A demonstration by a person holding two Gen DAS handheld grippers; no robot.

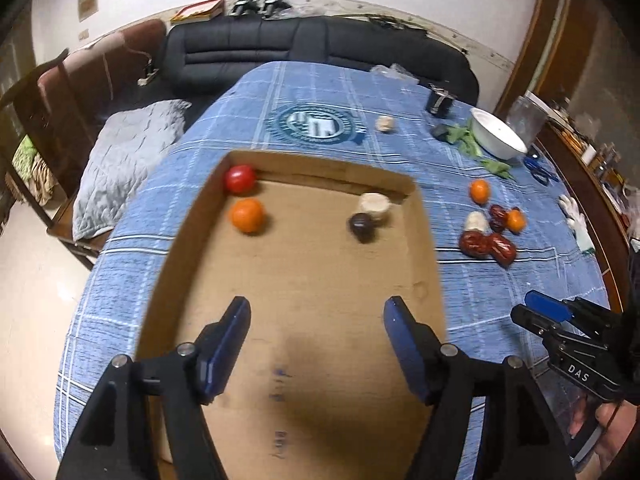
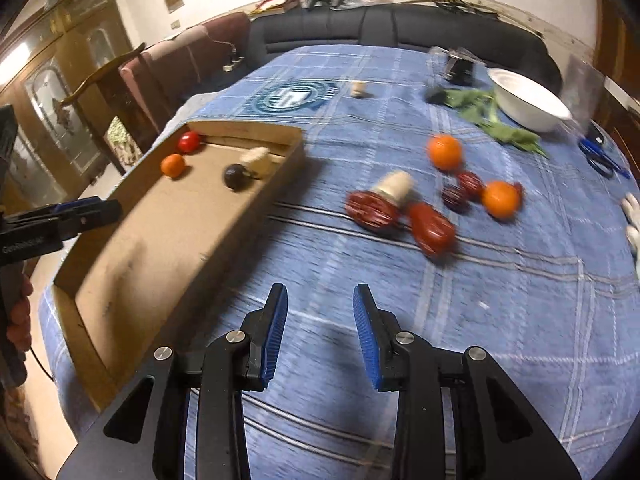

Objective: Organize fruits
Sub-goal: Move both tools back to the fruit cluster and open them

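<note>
A shallow cardboard tray (image 1: 430, 248) (image 2: 280, 168) lies on the blue checked tablecloth. In it are a red tomato (image 1: 239, 179), an orange (image 1: 247, 215), a dark round fruit (image 1: 362, 226) and a pale mushroom-like piece (image 1: 375, 206). To its right on the cloth lie two oranges (image 2: 445, 151) (image 2: 501, 198), several red dates (image 2: 432, 227) and another pale piece (image 2: 396, 186). My left gripper (image 1: 316, 312) is open and empty above the tray's near half. My right gripper (image 2: 320, 300) is open and empty over bare cloth, short of the loose fruit.
A white bowl (image 2: 528, 104), green leaves (image 2: 492, 116), blue scissors (image 2: 600, 156), a dark jar (image 2: 460, 66) and a white glove (image 2: 634, 216) lie at the far right. A small pale object (image 2: 360, 89) sits mid-table. A black sofa (image 1: 280, 48) stands behind the table.
</note>
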